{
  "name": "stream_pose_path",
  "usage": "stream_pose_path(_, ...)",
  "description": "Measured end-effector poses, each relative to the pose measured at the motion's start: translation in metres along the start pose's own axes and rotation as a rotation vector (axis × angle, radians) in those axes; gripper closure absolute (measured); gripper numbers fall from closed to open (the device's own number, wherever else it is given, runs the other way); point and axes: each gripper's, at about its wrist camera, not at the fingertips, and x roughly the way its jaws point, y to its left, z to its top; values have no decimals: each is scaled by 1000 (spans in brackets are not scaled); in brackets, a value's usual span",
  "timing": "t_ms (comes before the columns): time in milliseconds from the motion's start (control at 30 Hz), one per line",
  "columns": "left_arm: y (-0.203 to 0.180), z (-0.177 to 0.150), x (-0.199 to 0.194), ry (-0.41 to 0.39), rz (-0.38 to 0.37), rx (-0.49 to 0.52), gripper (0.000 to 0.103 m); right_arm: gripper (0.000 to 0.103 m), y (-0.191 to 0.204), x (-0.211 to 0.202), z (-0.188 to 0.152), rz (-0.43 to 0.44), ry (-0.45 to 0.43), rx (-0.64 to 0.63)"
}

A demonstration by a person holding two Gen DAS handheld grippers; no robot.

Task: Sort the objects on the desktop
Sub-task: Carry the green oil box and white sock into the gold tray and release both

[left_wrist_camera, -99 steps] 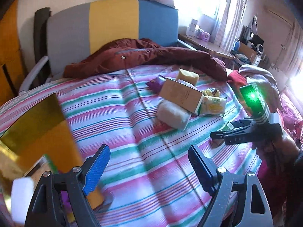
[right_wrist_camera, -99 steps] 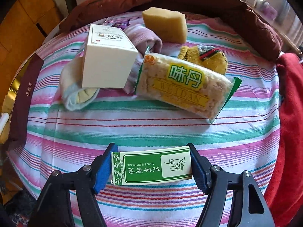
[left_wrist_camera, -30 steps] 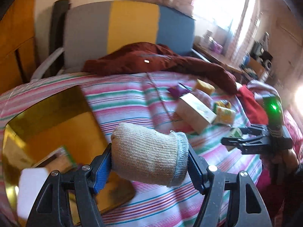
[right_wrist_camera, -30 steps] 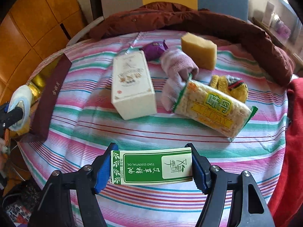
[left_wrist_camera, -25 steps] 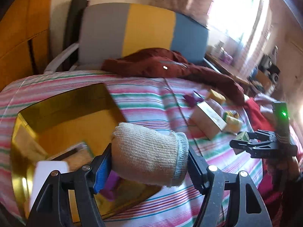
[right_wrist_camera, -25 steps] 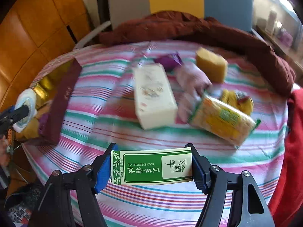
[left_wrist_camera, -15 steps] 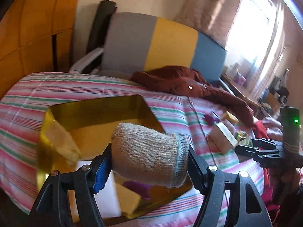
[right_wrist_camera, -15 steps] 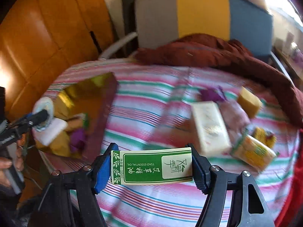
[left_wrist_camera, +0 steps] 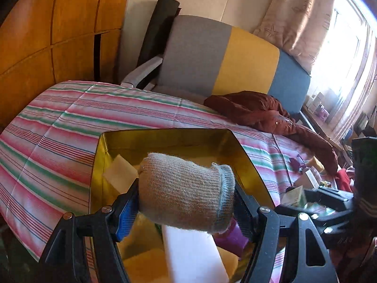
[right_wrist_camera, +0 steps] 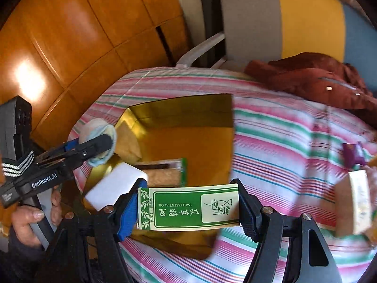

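Observation:
My left gripper is shut on a rolled beige sock and holds it over the near part of the gold box. The box holds a pale sponge, a white block and a purple item. My right gripper is shut on a green and white essential oil box, held above the near right edge of the gold box. The left gripper with the sock shows at the box's left side in the right wrist view.
A striped cloth covers the table. A white carton and a purple wrapper lie at the right. A dark red jacket and a grey, yellow and blue chair stand behind. Wooden cabinets are at the left.
Both grippers have swung left from the pile of objects to the gold box, each still holding its item. The box now fills the middle of both views.

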Motion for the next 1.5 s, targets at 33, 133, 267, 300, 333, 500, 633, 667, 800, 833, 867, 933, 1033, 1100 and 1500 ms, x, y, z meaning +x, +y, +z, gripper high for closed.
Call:
stream_pose_path(33, 3, 2, 2, -3, 0, -4, 31, 31, 4, 7, 3, 3, 6, 0)
stream_pose_path(133, 7, 10, 7, -11, 8, -2, 31, 31, 13, 23, 8, 7, 22, 0)
stream_pose_path(267, 8, 14, 11, -18, 27, -3, 30, 30, 21, 40, 12, 11, 32, 1)
stream_pose_path(300, 8, 14, 11, -20, 32, -5, 29, 29, 22, 45, 12, 9, 38, 0)
stream_pose_path(333, 9, 15, 11, -24, 36, -5, 28, 29, 24, 48, 12, 3, 40, -1)
stream_pose_path(500, 5, 15, 1, -54, 45, 19, 22, 22, 25, 55, 9, -10, 35, 3)
stream_pose_path(633, -1, 12, -9, -70, 69, 32, 22, 17, 25, 51, 6, -6, 18, 15)
stream_pose_path(667, -2, 11, -12, -76, 70, 35, 22, 16, 25, 49, 5, -7, 14, 15)
stream_pose_path(800, -8, 6, -26, -101, 82, 45, 21, 13, 29, 40, 0, -29, -8, 7)
stream_pose_path(833, -9, 4, -30, -104, 83, 46, 21, 12, 30, 38, -2, -34, -13, 5)
stream_pose_path(867, -10, 3, -32, -107, 84, 46, 21, 11, 31, 36, -4, -40, -17, 4)
stream_pose_path(933, -13, -2, -40, -111, 79, 56, 21, 10, 33, 30, -8, -53, -31, 2)
stream_pose_path(1033, -18, -8, -47, -114, 83, 71, 21, 9, 36, 23, -14, -72, -49, -2)
stream_pose_path(1100, -20, -12, -52, -113, 86, 73, 21, 8, 36, 18, -17, -81, -59, -5)
stream_pose_path(1500, -31, -35, -66, -90, 95, 97, 21, 1, 27, -14, -43, -138, -121, 36)
